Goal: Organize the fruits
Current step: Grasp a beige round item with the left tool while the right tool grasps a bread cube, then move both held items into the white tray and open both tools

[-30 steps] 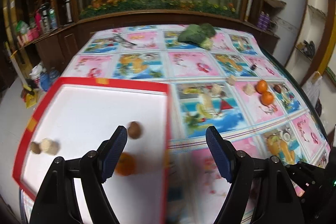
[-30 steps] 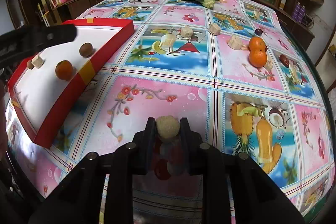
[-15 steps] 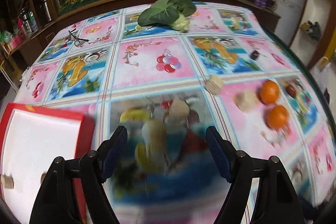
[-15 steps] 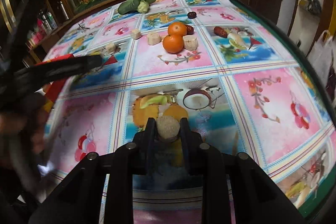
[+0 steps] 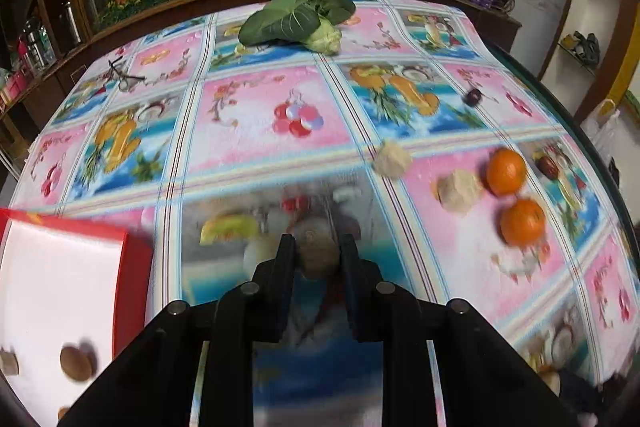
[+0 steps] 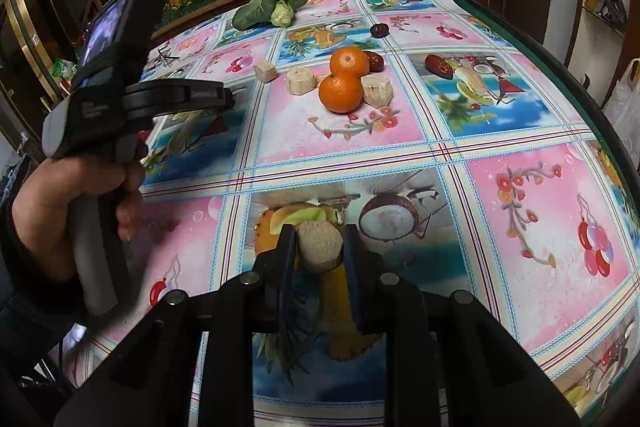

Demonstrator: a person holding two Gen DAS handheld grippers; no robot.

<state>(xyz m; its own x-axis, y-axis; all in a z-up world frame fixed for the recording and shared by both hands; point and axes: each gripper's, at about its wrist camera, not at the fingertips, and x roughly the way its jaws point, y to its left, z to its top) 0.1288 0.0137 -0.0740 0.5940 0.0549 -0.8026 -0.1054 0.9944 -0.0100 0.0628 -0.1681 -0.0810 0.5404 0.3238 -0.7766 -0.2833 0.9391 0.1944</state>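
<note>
In the left wrist view my left gripper (image 5: 318, 251) hovers low over the fruit-print tablecloth, right of the red tray (image 5: 134, 267). Its jaws are closing, and the pads press a round brownish-beige fruit piece (image 5: 318, 255). My right gripper (image 6: 320, 247) is shut on a similar beige fruit piece (image 6: 321, 246) above the cloth. Two oranges (image 6: 341, 93) lie further back among beige chunks (image 6: 302, 81) and red dates (image 6: 438, 65). A hand (image 6: 72, 195) holds the left gripper (image 6: 228, 97) at the left of the right wrist view.
The tray's white inside holds a brown fruit (image 5: 76, 363) and a small beige piece (image 5: 8, 365). A leafy green vegetable (image 5: 296, 15) lies at the table's far edge, a dark plum (image 5: 474, 97) in front of it. The table edge curves along the right.
My left gripper left the tray, moved right over the cloth and went from wide open to closed on a fruit piece. The right gripper swung sideways, keeping its piece.
</note>
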